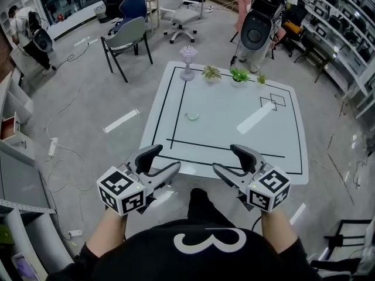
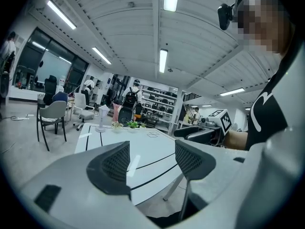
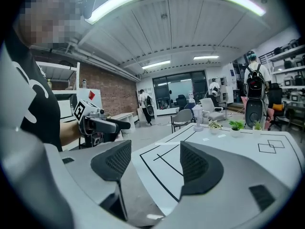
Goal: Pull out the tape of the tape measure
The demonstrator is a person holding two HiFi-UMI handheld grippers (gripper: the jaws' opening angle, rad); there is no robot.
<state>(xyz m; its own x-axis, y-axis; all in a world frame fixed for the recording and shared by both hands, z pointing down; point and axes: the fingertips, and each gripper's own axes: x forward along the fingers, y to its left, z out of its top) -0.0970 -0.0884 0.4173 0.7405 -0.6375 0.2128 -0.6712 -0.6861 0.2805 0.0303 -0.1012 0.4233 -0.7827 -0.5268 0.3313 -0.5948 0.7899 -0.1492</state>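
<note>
White and ruled with black lines, the table [image 1: 234, 127] stands in a busy workshop with grey flooring all round it. What I take to be the tape measure [image 1: 191, 116] is the small pale green disc lying flat inside the long ruled rectangle, left of the table's middle and well apart from everything else on it. It is too small in the head view for me to find the tape's end tab. I judge it light, with a smooth, hard case that would skate across the slick top if nudged, so I would pinch the case across its flat faces with one tool and take the tab with the other, pulling level so the thin tape does not kink. Farther back, along the far edge, stand a lilac goblet-shaped ornament [image 1: 187, 63] and a few little potted plants [image 1: 211, 72]; beyond the far left corner sits a grey chair [image 1: 126, 37]. Nearest me, both tools hover at the table's near edge, well short of the disc. The left tool [image 1: 167, 158] has its jaws spread wide with only table and floor showing between them, and the right tool [image 1: 225, 158] is likewise gaping and holds nothing.
</note>
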